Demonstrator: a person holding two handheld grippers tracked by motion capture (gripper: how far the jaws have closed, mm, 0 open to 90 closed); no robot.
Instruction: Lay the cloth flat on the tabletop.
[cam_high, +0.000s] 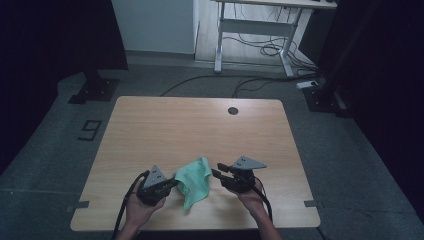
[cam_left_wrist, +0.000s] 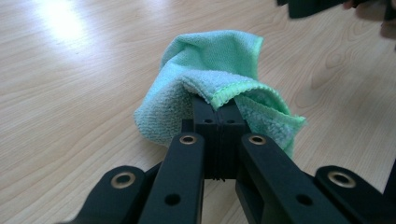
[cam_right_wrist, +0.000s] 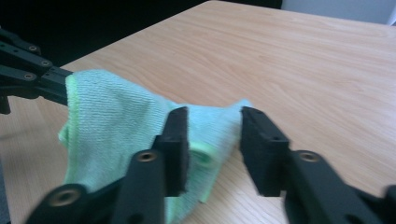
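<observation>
A green cloth (cam_high: 194, 181) lies bunched near the front of the wooden table (cam_high: 200, 120), one corner lifted off the surface. My left gripper (cam_high: 176, 183) is shut on that raised edge; in the left gripper view the jaws (cam_left_wrist: 217, 109) meet with the cloth (cam_left_wrist: 210, 60) draped over their tips. My right gripper (cam_high: 216, 170) sits just right of the cloth, open. In the right gripper view its jaws (cam_right_wrist: 214, 135) stand apart around a folded edge of the cloth (cam_right_wrist: 112, 121), and the pads do not press on it. The left gripper (cam_right_wrist: 46, 79) holds the far corner there.
A dark round grommet (cam_high: 233, 110) sits near the table's far edge. Beyond the table are a white desk frame (cam_high: 250, 35), loose floor cables (cam_high: 260, 82) and black stand bases at the left (cam_high: 93, 90) and right (cam_high: 320, 97).
</observation>
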